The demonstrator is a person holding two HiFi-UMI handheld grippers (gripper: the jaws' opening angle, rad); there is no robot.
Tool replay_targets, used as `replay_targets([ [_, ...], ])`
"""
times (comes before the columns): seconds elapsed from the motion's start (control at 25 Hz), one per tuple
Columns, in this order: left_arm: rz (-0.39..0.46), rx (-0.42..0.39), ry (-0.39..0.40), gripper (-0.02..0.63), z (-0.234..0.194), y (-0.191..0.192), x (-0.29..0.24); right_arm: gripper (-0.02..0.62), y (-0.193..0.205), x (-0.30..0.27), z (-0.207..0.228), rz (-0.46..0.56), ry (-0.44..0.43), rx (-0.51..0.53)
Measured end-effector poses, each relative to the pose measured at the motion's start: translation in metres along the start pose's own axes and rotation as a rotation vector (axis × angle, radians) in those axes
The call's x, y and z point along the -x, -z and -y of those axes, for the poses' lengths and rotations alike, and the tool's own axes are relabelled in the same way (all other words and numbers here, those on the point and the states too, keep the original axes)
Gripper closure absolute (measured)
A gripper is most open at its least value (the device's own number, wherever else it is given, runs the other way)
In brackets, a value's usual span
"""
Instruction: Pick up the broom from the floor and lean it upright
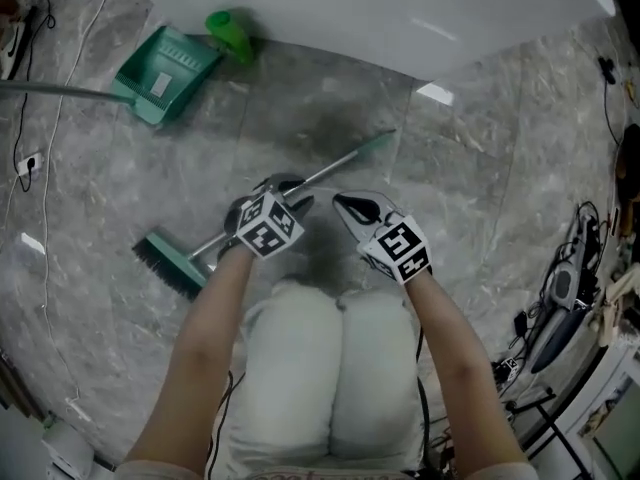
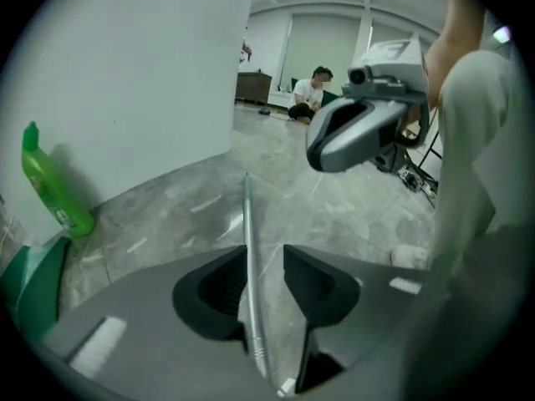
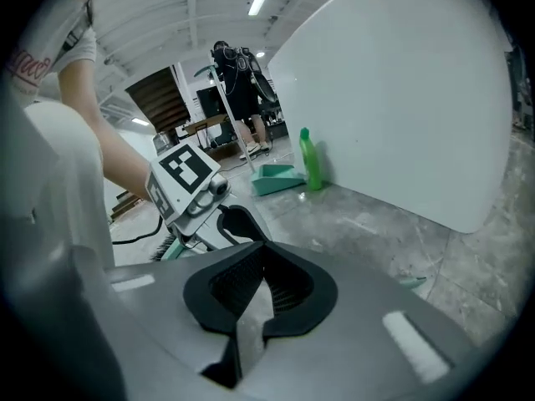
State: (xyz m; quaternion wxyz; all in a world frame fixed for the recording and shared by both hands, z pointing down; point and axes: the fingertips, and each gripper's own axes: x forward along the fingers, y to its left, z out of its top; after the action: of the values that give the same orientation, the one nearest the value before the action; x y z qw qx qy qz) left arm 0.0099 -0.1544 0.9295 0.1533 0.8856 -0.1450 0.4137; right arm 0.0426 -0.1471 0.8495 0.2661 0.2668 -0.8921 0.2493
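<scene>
1. Grey marble floor (image 1: 480, 168), glossy, with a white panel (image 1: 400, 8) along the 12 o'clock edge of the head view. A green dustpan (image 1: 165, 68) sits at 10 o'clock and a green bottle (image 1: 232, 33) stands against the panel at 11.
2. The broom (image 1: 340, 163) lies flat on the floor. Its brush head (image 1: 165, 263) is at 8 o'clock and the handle tip points to 1 o'clock.
3. Left gripper (image 1: 290, 196) is down over the handle. Its own view shows the jaws released and straddling the handle (image 2: 247, 215), which runs close along the 9 o'clock pad with a gap on the other side. No grasp yet.
4. Right gripper (image 1: 352, 208) hangs just beside it at 3 o'clock, off the handle, with its jaws clenched on nothing (image 3: 261, 249).
5. Risks, as I judge them:
   - The handle is off-centre in the left jaws, so closing may nudge or roll it on the slick stone and leave only a pinch.
   - A one-sided lift may let the broom pivot in the jaws, and the handle tip could swing into the panel or the bottle.
   - The right jaws must open before they can steady anything.
   - Once the broom is leaned up, the brush head may skate out on the polished floor — the broom drops.
</scene>
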Motion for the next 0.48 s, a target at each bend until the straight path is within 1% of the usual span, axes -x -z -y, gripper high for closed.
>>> replay_targets([
  [0.08, -0.070, -0.036, 0.011, 0.471, -0.003, 0.019, -0.021, 0.594, 0.011, -0.011, 0.014, -0.011, -0.024, -0.002],
  [0.16, -0.133, -0.074, -0.002, 0.471, -0.008, 0.035, -0.037, 0.594, 0.015, -0.021, 0.025, -0.015, -0.040, 0.012],
  [0.2, -0.158, -0.088, -0.013, 0.484, -0.011, 0.041, -0.044, 0.594, 0.018, -0.026, 0.030, -0.019, -0.043, 0.023],
  [0.32, -0.195, -0.091, -0.047, 0.535, -0.018, 0.049, -0.054, 0.594, 0.024, -0.034, 0.037, -0.029, -0.053, 0.052],
  [0.4, -0.225, -0.090, -0.045, 0.528, -0.019, 0.050, -0.057, 0.594, 0.026, -0.035, 0.038, -0.034, -0.068, 0.068],
  [0.48, -0.284, -0.106, -0.025, 0.517, -0.017, 0.054, -0.064, 0.594, 0.026, -0.035, 0.038, -0.040, -0.077, 0.086],
])
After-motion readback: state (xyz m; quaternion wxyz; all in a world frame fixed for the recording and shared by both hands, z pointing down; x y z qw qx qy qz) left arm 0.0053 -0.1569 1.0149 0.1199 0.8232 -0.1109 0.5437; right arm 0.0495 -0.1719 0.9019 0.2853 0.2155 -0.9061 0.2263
